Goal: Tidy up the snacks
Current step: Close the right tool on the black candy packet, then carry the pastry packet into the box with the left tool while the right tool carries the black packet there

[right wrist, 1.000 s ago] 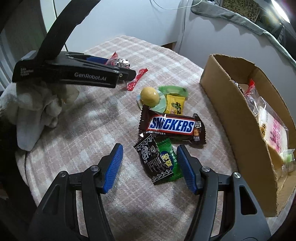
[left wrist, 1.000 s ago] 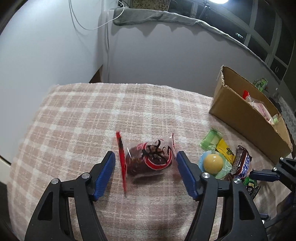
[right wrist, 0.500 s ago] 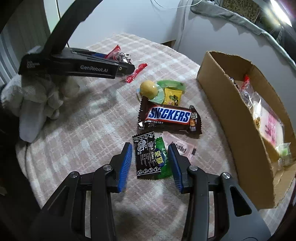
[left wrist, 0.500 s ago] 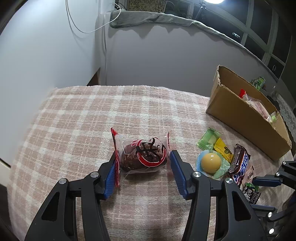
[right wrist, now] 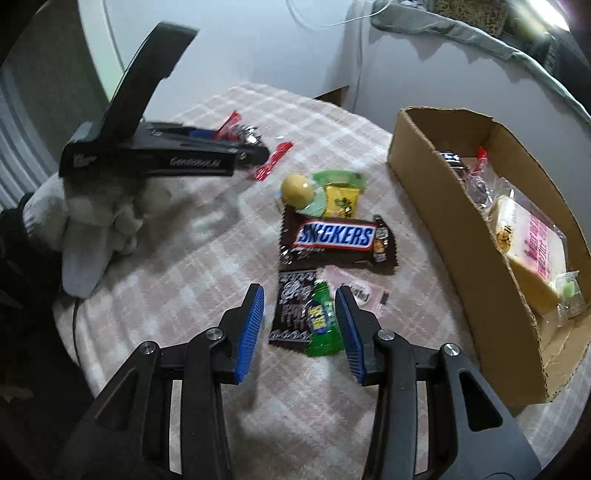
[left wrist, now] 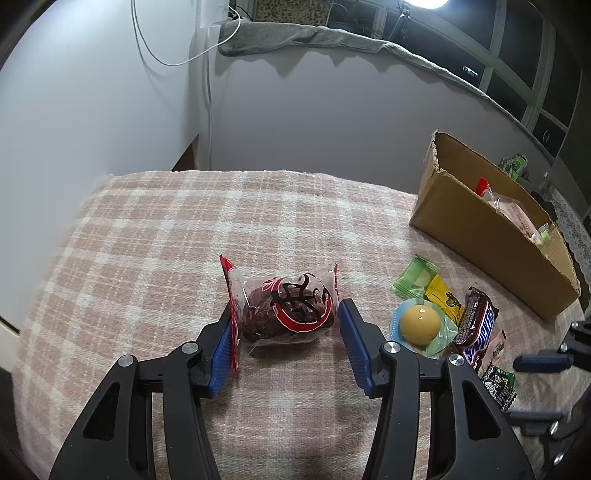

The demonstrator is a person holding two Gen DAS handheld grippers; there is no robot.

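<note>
Bright lamp [left wrist: 424, 3] at top edge, flare in right view. Hard shadows on pale grey wall [left wrist: 332, 110]. Strong fisheye bending, dark corners. Right view motion-blurred; left sharp.

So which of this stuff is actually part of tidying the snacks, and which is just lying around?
Part of the job:
- cardboard box
- red-wrapped cake
- Snickers bar
- black packet and green packet
- yellow ball sweet
- yellow sachet
- pink sachet

Just lying about:
- plaid cloth
- white cable
- grey towel
</note>
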